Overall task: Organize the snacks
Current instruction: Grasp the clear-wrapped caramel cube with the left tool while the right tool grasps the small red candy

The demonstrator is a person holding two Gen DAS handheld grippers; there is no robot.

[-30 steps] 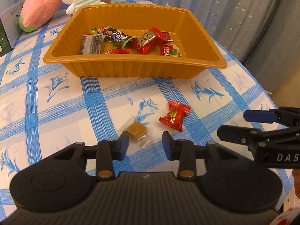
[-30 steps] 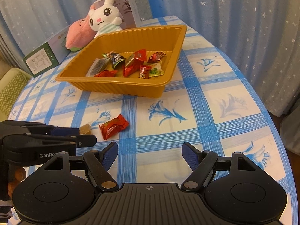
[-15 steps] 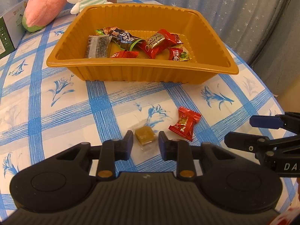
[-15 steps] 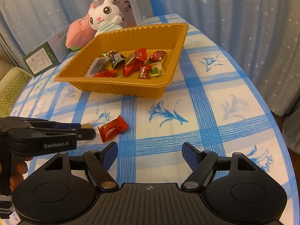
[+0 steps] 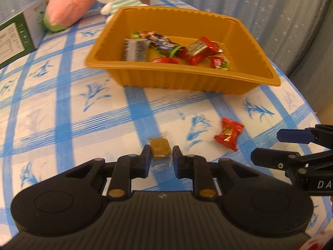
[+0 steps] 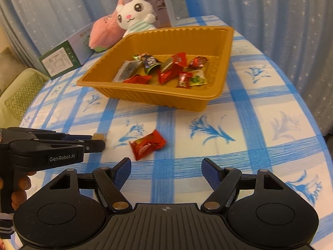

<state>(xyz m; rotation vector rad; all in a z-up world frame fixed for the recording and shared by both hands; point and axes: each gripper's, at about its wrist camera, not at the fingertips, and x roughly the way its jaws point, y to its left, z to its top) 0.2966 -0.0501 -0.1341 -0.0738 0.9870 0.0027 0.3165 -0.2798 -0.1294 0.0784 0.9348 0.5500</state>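
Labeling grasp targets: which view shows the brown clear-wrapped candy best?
Left wrist view. The brown clear-wrapped candy sits centered and unobstructed between the closing jaws of the left hand-held gripper, wrapper edges visible. In the right wrist view only a sliver of it peeks past that gripper's fingertips.

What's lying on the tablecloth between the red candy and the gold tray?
Nothing: in the right wrist view, only bare blue-checked tablecloth separates the red candy from the gold tray. The left wrist view agrees.
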